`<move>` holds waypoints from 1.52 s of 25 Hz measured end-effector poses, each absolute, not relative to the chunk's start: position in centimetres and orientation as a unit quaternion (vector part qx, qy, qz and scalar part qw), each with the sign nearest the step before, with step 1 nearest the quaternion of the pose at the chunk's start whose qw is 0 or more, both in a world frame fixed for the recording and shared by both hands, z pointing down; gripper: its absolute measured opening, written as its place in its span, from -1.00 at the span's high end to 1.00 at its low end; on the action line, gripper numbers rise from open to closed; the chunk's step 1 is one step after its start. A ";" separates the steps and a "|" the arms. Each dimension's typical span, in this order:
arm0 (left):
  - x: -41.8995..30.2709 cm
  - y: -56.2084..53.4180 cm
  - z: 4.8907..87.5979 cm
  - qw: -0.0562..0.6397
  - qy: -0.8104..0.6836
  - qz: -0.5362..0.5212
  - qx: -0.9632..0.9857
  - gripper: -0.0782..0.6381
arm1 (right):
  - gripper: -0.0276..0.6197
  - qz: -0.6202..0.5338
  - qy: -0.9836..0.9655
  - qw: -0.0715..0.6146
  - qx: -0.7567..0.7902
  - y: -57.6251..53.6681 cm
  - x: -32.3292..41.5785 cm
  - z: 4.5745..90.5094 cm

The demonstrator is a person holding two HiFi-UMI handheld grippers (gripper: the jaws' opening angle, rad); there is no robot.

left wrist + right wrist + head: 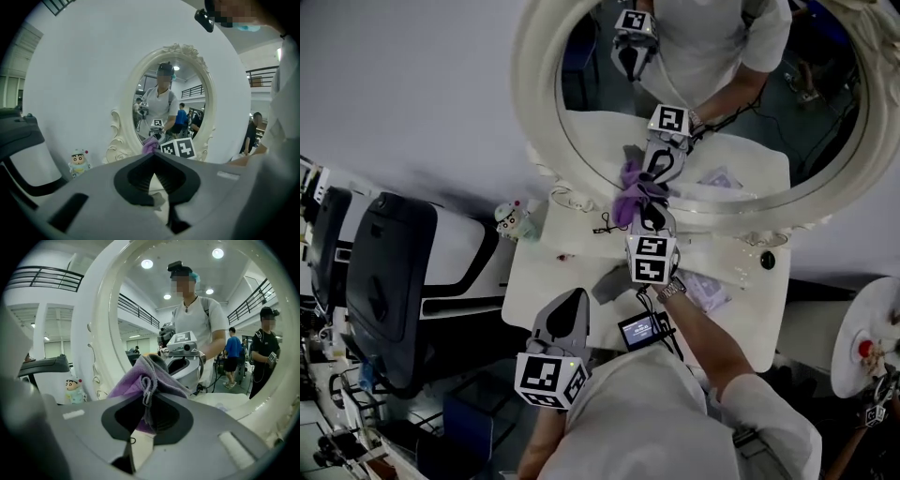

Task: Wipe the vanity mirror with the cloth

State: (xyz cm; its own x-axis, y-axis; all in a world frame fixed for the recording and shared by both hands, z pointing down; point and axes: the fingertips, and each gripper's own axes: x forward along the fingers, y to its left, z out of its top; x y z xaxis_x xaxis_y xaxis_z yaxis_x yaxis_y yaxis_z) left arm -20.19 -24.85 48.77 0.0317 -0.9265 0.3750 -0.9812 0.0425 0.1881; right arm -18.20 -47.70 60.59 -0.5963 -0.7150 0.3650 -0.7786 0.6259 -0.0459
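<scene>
Purple fleecy cloth point(628, 192), clamped in the right gripper point(649, 206), lies against the lower glass of the oval white-framed vanity mirror point(534, 112). The left gripper point(574, 302), jaws together and empty, hangs near the white tabletop's point(534, 281) front edge.

- My right gripper point(651, 199) reaches to the far side, with my right forearm point(705, 330) stretched out forward and its marker cube facing up at me.
- Its jaws are clamped on a bunched purple cloth point(140, 380), which pokes out past the tips.
- My left gripper point(572, 302) is held near my body, to the left, pointing the same far way.
- Its jaws meet tip to tip with nothing between them.
</scene>
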 end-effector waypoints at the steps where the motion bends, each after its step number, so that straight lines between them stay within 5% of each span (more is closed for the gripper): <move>1: -19.7 -25.0 48.9 0.204 -0.687 0.070 0.694 0.78 | 0.75 0.101 -0.888 0.160 0.420 -47.8 -17.9 60.8; 18: -14.1 -27.1 49.9 0.195 -0.593 0.086 0.777 0.78 | 0.72 0.155 -0.802 0.164 0.553 -51.2 -1.9 62.2; 27: -13.8 -27.5 49.9 0.180 -0.525 0.076 0.828 0.78 | 0.76 0.170 -0.777 0.086 0.600 -49.5 4.6 58.6; 38: -11.9 -25.0 52.3 0.185 -0.391 0.033 0.901 0.78 | 0.76 0.192 -0.761 -0.035 0.619 -31.8 9.1 53.7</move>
